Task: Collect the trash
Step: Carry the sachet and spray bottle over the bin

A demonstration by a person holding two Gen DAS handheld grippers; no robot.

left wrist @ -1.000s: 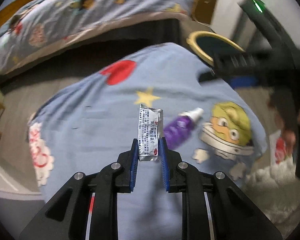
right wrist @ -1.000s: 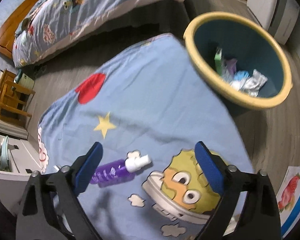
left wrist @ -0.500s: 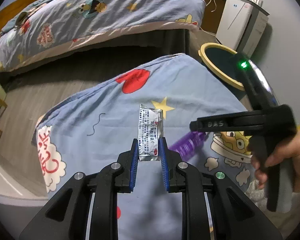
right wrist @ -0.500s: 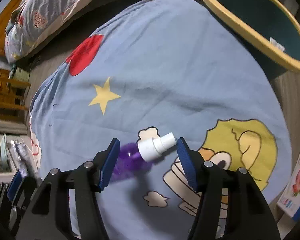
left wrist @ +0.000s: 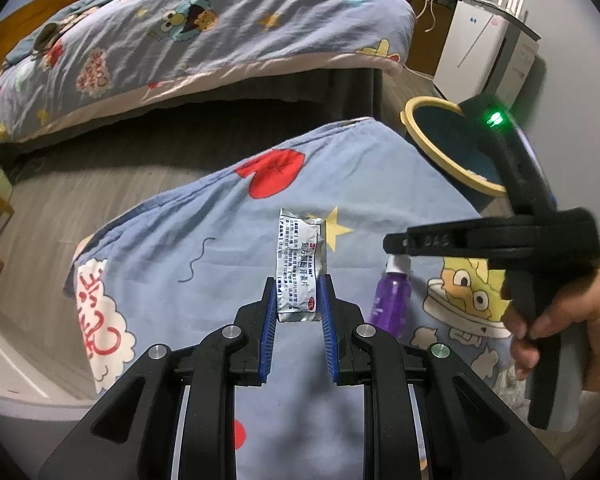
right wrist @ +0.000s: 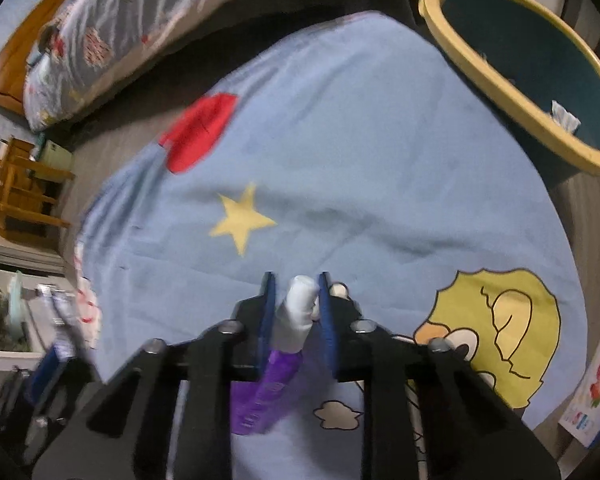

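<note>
My left gripper (left wrist: 298,288) is shut on a silver foil sachet (left wrist: 299,268) with printed text and holds it upright above the blue cartoon blanket (left wrist: 220,248). My right gripper (right wrist: 296,292) is shut on the white cap of a purple spray bottle (right wrist: 274,376), which also shows in the left wrist view (left wrist: 392,300) under the right gripper's body (left wrist: 496,236). A yellow-rimmed dark blue bin (right wrist: 480,56) stands past the blanket's far right edge, with some trash inside; it shows in the left wrist view too (left wrist: 432,140).
A bed with a cartoon quilt (left wrist: 204,28) lies behind across a strip of wood floor. A white appliance (left wrist: 476,52) stands by the wall near the bin. Wooden furniture (right wrist: 24,188) is at the left. A picture book (right wrist: 596,396) lies on the floor at right.
My right gripper has dropped onto the purple bottle and closed on its white cap. My left gripper keeps holding the sachet and has shifted slightly.
</note>
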